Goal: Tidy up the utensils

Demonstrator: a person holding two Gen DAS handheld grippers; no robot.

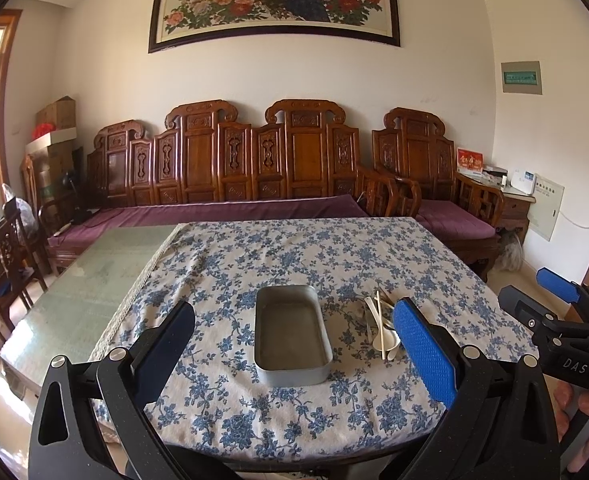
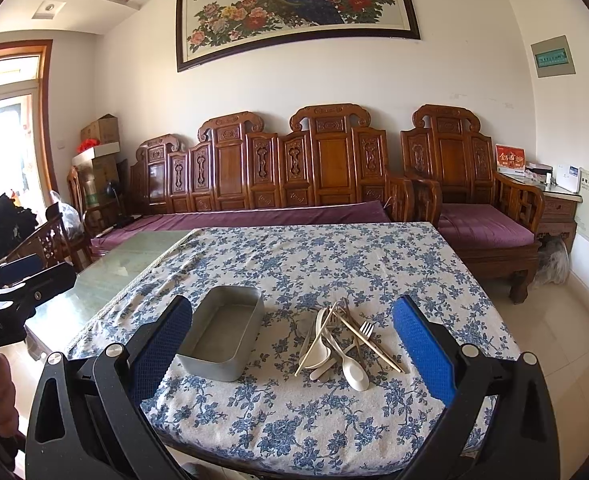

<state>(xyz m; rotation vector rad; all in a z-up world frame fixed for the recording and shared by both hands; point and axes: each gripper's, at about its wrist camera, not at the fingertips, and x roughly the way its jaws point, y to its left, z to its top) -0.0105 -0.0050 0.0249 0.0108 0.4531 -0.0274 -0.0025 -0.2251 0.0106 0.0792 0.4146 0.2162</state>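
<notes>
A grey metal box (image 1: 292,334) lies open and empty on the blue-flowered tablecloth; it also shows in the right wrist view (image 2: 224,332). To its right is a heap of utensils (image 2: 344,340): white spoons, wooden chopsticks and a metal fork. In the left wrist view the heap (image 1: 380,324) is partly hidden behind a blue finger pad. My left gripper (image 1: 294,344) is open and empty, held above the near table edge facing the box. My right gripper (image 2: 292,340) is open and empty, facing the heap. Each gripper shows at the edge of the other's view.
The tablecloth (image 2: 334,264) covers the right part of a glass-topped table (image 2: 126,264). A carved wooden sofa with purple cushions (image 2: 294,184) stands behind the table. Wooden chairs (image 1: 2,256) stand at the left.
</notes>
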